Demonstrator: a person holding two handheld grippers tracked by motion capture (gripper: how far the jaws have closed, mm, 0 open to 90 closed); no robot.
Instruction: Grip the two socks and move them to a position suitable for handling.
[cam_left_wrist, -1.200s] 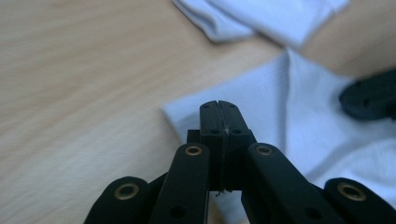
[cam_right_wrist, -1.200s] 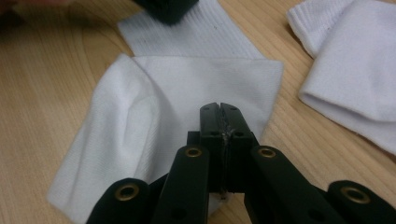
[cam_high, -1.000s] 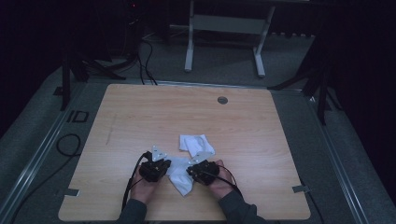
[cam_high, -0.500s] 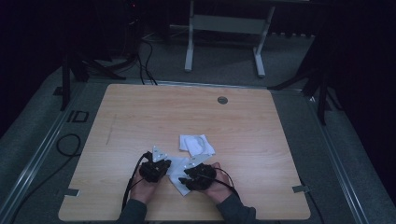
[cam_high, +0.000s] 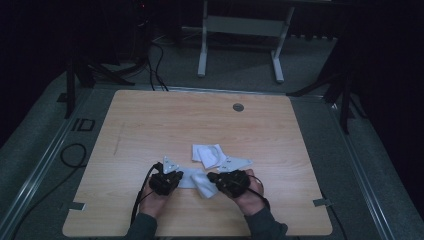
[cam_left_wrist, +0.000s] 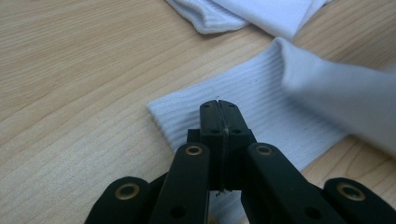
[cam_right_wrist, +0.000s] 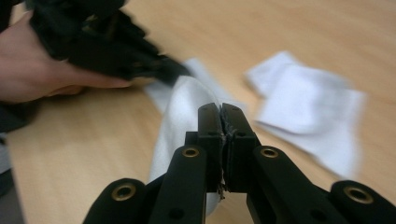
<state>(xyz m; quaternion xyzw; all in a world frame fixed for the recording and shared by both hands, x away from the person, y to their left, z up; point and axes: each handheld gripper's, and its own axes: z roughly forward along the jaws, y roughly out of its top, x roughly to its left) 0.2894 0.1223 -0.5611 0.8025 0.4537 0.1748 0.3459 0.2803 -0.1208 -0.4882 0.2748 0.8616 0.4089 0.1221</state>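
A white sock (cam_high: 197, 181) lies near the table's front edge between my two grippers. My left gripper (cam_left_wrist: 219, 105) is shut, its tips resting on the sock's ribbed cuff (cam_left_wrist: 261, 102), which lies flat; in the high view this gripper (cam_high: 181, 175) is left of the sock. My right gripper (cam_right_wrist: 220, 109) has just been closing and is now shut on the sock's other end (cam_right_wrist: 187, 107), holding it lifted off the wood; it is also in the high view (cam_high: 210, 176). A second white sock (cam_high: 207, 154), folded, lies just behind.
The wooden table (cam_high: 150, 125) has a round cable hole (cam_high: 238, 107) near its far edge. The folded sock (cam_right_wrist: 308, 107) lies close to the right of the lifted one. A hand (cam_right_wrist: 51, 70) holds the left gripper. A metal stand (cam_high: 240, 30) and cables (cam_high: 75, 152) are on the floor.
My right gripper has risen and shifted slightly right, lifting the near sock's end off the table. The left gripper stays on the cuff.
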